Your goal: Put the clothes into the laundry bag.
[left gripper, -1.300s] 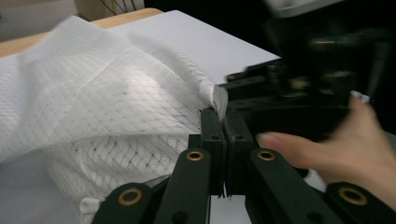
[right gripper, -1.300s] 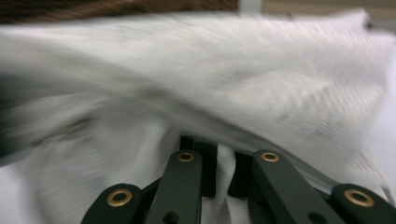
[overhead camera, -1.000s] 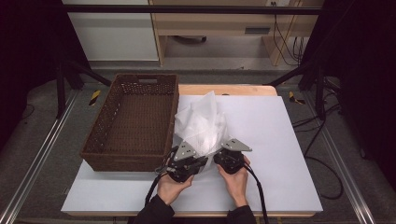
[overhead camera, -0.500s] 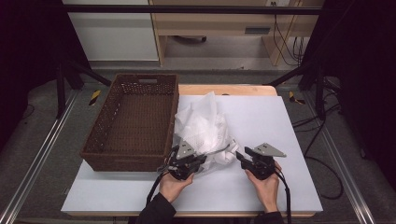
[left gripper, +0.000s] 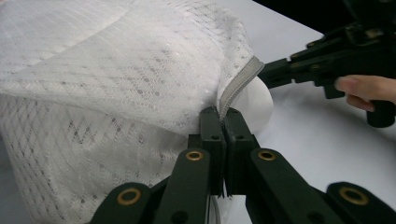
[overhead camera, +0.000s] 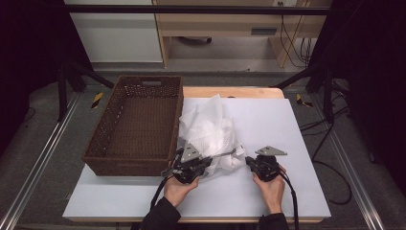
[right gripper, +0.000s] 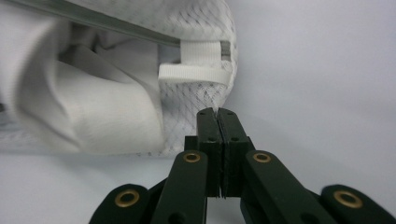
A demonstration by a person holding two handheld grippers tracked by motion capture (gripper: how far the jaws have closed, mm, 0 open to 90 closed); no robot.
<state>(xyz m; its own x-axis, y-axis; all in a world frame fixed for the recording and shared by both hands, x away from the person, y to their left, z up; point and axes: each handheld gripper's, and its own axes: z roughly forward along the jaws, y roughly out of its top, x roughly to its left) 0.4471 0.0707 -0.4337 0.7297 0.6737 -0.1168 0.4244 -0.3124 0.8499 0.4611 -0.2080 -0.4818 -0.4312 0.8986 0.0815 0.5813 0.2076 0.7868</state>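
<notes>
Mesh laundry bag [overhead camera: 210, 132], white, soft and light by the look of it, likely to sag and slide unless taken by its stiffer zipper edge or its webbing tab. High view: bag lies crumpled on the white table [overhead camera: 287, 129], at 3 o'clock of the brown wicker basket [overhead camera: 134, 129], touching or just beside its wall; left gripper [overhead camera: 203, 163] at the bag's 7 o'clock, right gripper [overhead camera: 249, 162] at its 4 o'clock, the grey zipper edge [overhead camera: 221, 155] drawn between them. Left gripper view: jaws closed tight on the zipper edge [left gripper: 236, 88], which rises toward 1 o'clock; diamond-pattern netting fills 9 to 12 o'clock, translucent, with white cloth inside; the other gripper sits at 2 o'clock, at the far end of that edge. Right gripper view: jaws have just been closing and now meet on the netting [right gripper: 205, 100] just below a white webbing tab [right gripper: 198, 63] at 12 o'clock; folded white cloth [right gripper: 93, 107] shows inside the open mouth at 10 o'clock
</notes>
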